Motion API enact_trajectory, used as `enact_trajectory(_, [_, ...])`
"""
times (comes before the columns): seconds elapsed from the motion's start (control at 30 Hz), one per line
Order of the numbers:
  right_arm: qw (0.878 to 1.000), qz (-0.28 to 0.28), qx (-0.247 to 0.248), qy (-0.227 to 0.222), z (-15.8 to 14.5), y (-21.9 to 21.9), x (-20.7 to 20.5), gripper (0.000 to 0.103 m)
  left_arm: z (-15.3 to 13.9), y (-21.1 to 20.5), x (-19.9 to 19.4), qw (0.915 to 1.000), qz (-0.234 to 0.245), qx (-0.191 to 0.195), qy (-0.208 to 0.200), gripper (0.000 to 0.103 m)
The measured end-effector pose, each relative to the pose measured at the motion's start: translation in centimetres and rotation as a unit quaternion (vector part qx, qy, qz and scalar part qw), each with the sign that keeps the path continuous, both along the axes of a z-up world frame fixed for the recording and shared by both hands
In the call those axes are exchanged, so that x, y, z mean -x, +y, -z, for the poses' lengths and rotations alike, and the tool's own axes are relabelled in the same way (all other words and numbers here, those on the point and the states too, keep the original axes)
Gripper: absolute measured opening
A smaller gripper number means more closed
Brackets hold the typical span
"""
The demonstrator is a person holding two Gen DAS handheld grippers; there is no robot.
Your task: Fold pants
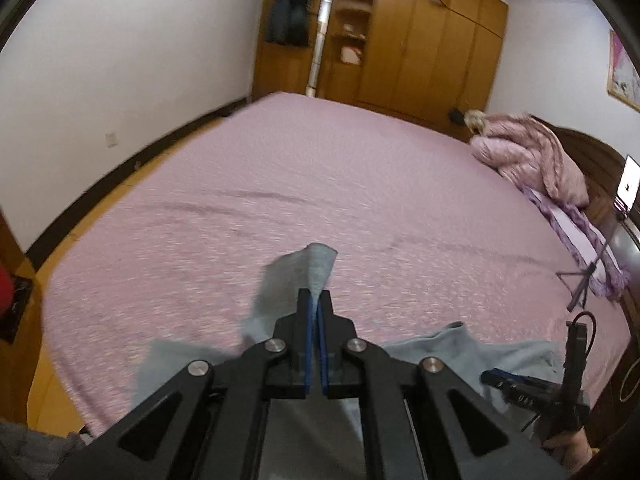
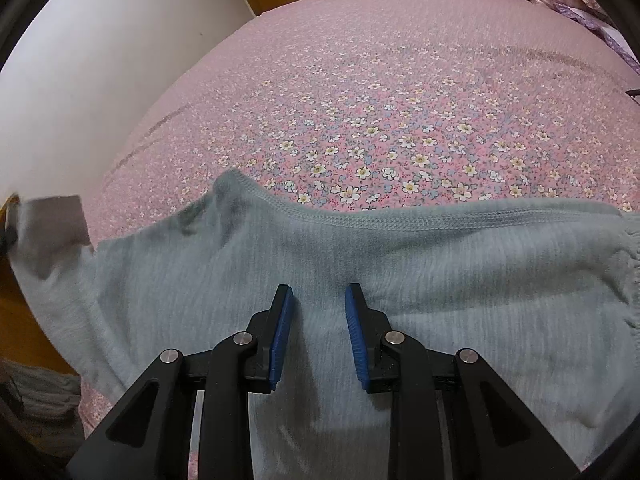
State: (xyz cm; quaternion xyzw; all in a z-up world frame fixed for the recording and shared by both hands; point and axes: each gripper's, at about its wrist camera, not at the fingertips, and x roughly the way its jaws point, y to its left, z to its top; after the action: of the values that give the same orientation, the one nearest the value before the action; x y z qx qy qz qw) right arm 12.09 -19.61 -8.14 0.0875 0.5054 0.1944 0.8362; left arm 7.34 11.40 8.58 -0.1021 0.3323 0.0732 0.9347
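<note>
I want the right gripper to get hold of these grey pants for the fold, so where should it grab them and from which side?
Probably the stitched edge of the grey pants, straight ahead of the open right gripper. Come over the cloth from the near side; that edge lies exposed on the bedsheet. The left gripper already pinches another part.

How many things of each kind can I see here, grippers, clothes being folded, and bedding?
Grippers: 2 (left gripper, shut on the pants; right gripper, open above them)
Pants: 1 (grey-blue pants)
Floral bedsheet: 1 (pink bedsheet)
Bundled quilt: 1 (pink quilt)
Total: 5
</note>
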Motion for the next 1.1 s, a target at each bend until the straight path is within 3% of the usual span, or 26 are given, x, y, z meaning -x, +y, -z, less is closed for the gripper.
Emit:
enact_trajectory(0.13, [1.0,-0.002,0.011,-0.005,-0.3,0.2,0.1,0.028,1.4,2.8,3.0,0.999,-0.04,-0.017,0.01,0.003])
enact_trajectory(0.33, [0.999,-0.007,0.037,-0.014,-0.7,0.8,0.2,0.031,8.2,8.4,5.2,0.9905,-0.109,0.027,0.08,0.003])
enact_trajectory(0.43, [0.999,-0.012,0.047,-0.019,-0.8,1.1,0.3,0.032,10.8,10.1,5.6,0.9844,-0.127,0.066,0.103,0.003])
enact_trajectory(0.53, [0.998,-0.016,0.055,-0.026,-0.8,1.3,0.7,0.035,12.2,10.6,6.1,0.9816,-0.132,0.081,0.112,0.003])
enact_trajectory(0.87, [0.997,-0.023,0.057,-0.035,-0.7,1.4,0.3,0.036,13.9,10.3,6.9,0.9767,-0.148,0.051,0.147,0.005])
enact_trajectory(1.0, [0.997,-0.027,0.056,-0.035,-0.7,1.3,0.6,0.036,13.4,10.8,7.9,0.9692,-0.184,0.026,0.162,0.011])
enact_trajectory(1.1, [0.997,-0.028,0.057,-0.036,-0.7,1.3,0.6,0.037,12.3,11.2,8.7,0.9715,-0.184,0.034,0.146,0.011])
